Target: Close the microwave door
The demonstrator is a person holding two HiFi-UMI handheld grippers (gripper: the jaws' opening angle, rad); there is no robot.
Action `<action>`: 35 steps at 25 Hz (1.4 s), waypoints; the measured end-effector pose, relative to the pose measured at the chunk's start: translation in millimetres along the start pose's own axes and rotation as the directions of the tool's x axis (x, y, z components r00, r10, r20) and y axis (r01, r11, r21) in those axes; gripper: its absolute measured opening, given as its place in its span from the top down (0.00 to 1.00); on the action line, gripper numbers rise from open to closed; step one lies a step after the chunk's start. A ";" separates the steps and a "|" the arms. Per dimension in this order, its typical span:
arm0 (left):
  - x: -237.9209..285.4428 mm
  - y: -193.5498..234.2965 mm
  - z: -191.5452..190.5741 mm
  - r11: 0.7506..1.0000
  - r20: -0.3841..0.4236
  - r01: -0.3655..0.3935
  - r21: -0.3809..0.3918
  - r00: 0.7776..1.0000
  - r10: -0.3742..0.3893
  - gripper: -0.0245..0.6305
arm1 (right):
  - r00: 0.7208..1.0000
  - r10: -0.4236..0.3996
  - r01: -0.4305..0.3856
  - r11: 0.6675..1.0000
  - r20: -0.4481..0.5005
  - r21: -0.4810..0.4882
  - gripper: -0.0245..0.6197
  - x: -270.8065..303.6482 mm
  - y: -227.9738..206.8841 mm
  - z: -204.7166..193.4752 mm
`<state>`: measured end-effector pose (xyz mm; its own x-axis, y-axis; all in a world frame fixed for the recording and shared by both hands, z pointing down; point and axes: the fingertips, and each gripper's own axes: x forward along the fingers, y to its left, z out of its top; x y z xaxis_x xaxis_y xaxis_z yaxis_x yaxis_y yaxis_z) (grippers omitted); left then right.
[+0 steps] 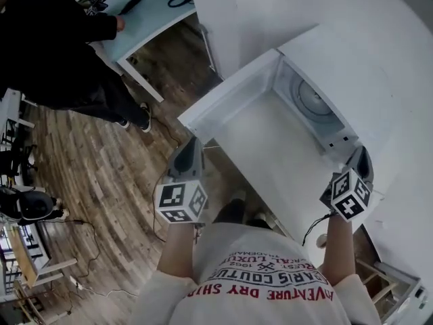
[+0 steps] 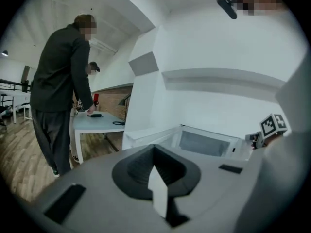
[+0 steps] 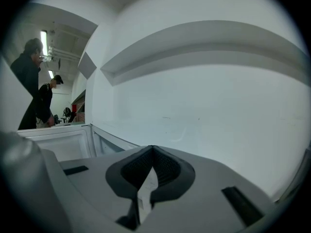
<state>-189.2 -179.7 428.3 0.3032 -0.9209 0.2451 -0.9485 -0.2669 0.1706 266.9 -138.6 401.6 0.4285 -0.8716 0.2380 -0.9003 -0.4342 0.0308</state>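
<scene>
The white microwave (image 1: 352, 66) stands open, and its cavity with the round turntable (image 1: 312, 100) shows. Its door (image 1: 226, 93) is swung out to the left; in the left gripper view the door (image 2: 146, 134) stands left of the cavity (image 2: 204, 143). My left gripper (image 1: 191, 144) hangs shut and empty just short of the door's outer end, apart from it. My right gripper (image 1: 361, 153) is shut and empty beside the microwave's right front corner. In their own views the left gripper (image 2: 154, 152) and the right gripper (image 3: 152, 152) each show jaws closed to a point with nothing between them.
A person in dark clothes (image 1: 61, 53) stands at a pale table (image 1: 152, 12) at the far left, over wood flooring (image 1: 101, 175). Cables trail on the floor (image 1: 88, 249). A white wall with a shelf (image 3: 204, 47) fills the right gripper view.
</scene>
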 end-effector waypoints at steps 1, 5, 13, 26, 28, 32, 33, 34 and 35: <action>-2.7 11.1 -0.9 1.000 0.001 -0.021 0.001 1.000 0.021 0.97 | 1.000 -0.003 0.003 1.000 0.002 -0.004 0.94 0.1 1.1 -0.4; -0.1 51.9 -5.1 0.995 0.007 -0.094 0.017 0.996 0.094 0.97 | 1.000 -0.018 0.019 1.000 0.008 -0.015 0.94 -0.2 1.1 -1.8; 35.7 99.9 -7.2 0.995 -0.036 -0.096 0.016 0.995 0.097 0.97 | 0.998 -0.052 0.052 0.999 0.024 -0.009 0.94 -3.5 5.4 0.8; 49.5 85.6 1.9 1.000 -0.040 -0.013 -0.001 0.999 0.013 0.97 | 0.998 -0.061 0.060 0.998 0.029 0.020 0.94 -3.1 3.9 1.3; 47.1 81.3 -2.5 1.000 -0.042 -0.006 -0.017 0.999 0.005 0.97 | 0.998 -0.053 0.052 0.998 0.027 0.024 0.94 -2.4 4.3 0.4; 39.6 68.3 -12.3 0.999 -0.057 0.027 -0.044 0.998 -0.030 0.97 | 0.999 -0.030 0.030 0.999 0.020 0.031 0.94 -2.3 6.6 -0.8; 37.4 63.5 -14.2 0.998 -0.061 0.036 -0.043 0.997 -0.039 0.97 | 1.000 -0.022 0.022 0.999 0.018 0.034 0.94 -2.5 6.8 -0.7; 35.2 58.1 -16.1 0.998 -0.064 0.045 -0.039 0.997 -0.048 0.97 | 1.000 -0.013 0.013 0.999 0.015 0.038 0.94 -2.6 6.7 -0.5; 33.2 52.4 -18.2 0.998 -0.068 0.054 -0.034 0.996 -0.056 0.97 | 1.000 -0.003 0.003 0.999 0.010 0.043 0.94 -2.6 6.5 -0.4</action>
<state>-227.1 -219.2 462.8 0.3617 -0.8828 0.2998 -0.9270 -0.3064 0.2163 260.0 -139.0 401.5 0.4323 -0.8724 0.2281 -0.8950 -0.4460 -0.0100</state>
